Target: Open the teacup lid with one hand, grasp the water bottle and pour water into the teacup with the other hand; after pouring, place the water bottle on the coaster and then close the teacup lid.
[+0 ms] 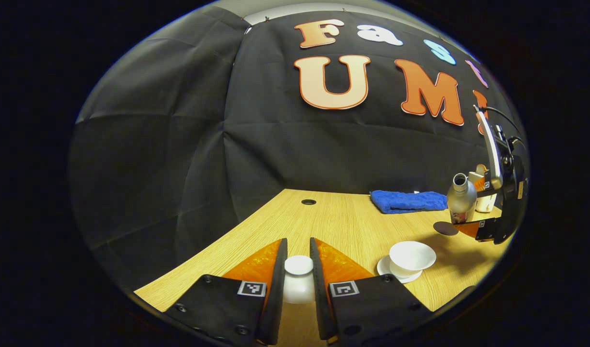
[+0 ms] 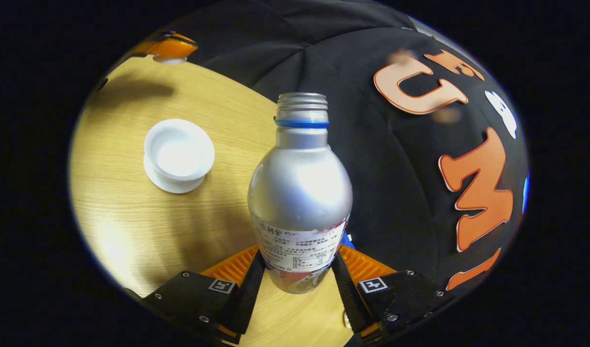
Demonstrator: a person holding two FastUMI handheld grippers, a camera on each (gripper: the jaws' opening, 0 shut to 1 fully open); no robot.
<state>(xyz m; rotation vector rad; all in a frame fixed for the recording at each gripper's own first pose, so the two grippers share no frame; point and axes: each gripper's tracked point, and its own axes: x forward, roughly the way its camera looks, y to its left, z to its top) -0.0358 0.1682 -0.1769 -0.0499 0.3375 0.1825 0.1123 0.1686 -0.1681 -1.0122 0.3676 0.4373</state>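
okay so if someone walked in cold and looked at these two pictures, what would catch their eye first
Most striking is the silver water bottle, cap off, clamped between the right hand-held gripper fingers and lifted over the wooden table. Next, the open white teacup on its saucer at mid-table. The left hand-held gripper pinches the white teacup lid off to the cup's side.
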